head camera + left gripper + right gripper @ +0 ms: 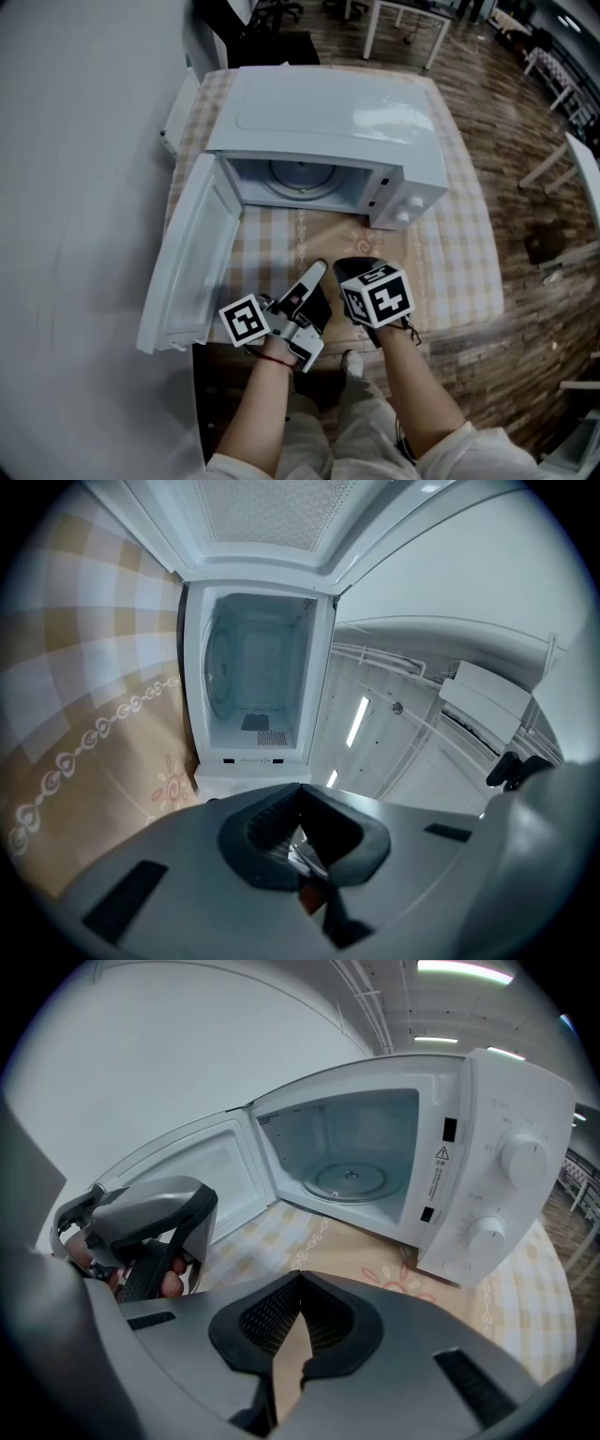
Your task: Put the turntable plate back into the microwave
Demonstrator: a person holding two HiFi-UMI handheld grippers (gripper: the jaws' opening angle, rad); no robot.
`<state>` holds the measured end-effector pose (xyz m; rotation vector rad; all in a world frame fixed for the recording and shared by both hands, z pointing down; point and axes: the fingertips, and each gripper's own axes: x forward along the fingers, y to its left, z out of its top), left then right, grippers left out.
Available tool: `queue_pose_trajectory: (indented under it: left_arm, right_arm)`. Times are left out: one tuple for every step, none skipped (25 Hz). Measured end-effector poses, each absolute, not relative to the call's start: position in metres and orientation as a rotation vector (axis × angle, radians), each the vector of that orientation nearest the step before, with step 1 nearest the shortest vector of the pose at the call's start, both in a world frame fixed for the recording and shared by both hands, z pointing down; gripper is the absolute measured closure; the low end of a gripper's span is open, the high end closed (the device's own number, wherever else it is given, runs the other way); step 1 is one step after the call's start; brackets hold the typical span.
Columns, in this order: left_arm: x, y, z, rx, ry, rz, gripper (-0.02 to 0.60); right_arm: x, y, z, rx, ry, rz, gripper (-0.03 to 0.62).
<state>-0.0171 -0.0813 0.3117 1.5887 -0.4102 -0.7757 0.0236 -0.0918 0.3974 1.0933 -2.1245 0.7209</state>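
The round clear glass turntable plate (pixel 352 1180) lies flat inside the white microwave oven (pixel 328 122), whose door (pixel 183 258) stands open. The placing looks done; perhaps only closing the door remains. The left gripper (pixel 317 270) and right gripper (pixel 361 272) hover in front, jaws together, empty.

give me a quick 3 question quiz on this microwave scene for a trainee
1. True or false: the door of the microwave stands open.
2. Where is the turntable plate? A) on top of the microwave B) inside the microwave C) leaning on the door
3. Fill in: the left tongs and the right tongs are both ___, with nothing held.

Key: 1 true; 2 B; 3 shut
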Motion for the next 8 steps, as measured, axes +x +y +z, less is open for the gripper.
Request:
queue_pose_trajectory:
  left_arm:
    - [-0.0170, -0.0813, 0.3117, 1.587, -0.409, -0.778, 0.580]
    - [-0.0170, -0.0814, 0.3116, 1.586, -0.407, -0.780, 0.581]
    - [-0.0170, -0.0816, 0.3115, 1.585, -0.405, -0.783, 0.580]
    - [-0.0170, -0.0817, 0.3114, 1.585, -0.404, -0.785, 0.580]
    - [-0.0171, -0.0818, 0.3114, 1.585, -0.403, -0.786, 0.580]
    - [-0.0172, -0.0818, 0.3114, 1.584, -0.402, -0.787, 0.580]
    - [-0.0173, -0.0818, 0.3114, 1.584, -0.401, -0.787, 0.580]
    - [-0.0174, -0.0819, 0.3115, 1.584, -0.401, -0.787, 0.580]
  right_arm:
    - [0.0238, -0.0918, 0.3980, 1.093, -2.124, 0.722, 0.562]
    - [0.0239, -0.0916, 0.3986, 1.092, -2.123, 0.724, 0.562]
    - [0.0238, -0.0913, 0.3994, 1.091, -2.122, 0.724, 0.562]
    - [0.0236, -0.0910, 0.4003, 1.090, -2.121, 0.724, 0.562]
    - [0.0234, -0.0906, 0.4012, 1.089, -2.120, 0.725, 0.562]
    - [0.0230, -0.0902, 0.4020, 1.088, -2.119, 0.725, 0.562]
    - [0.0227, -0.0898, 0.4028, 1.087, -2.118, 0.726, 0.562]
    - [0.0223, -0.0894, 0.4036, 1.086, -2.118, 0.728, 0.562]
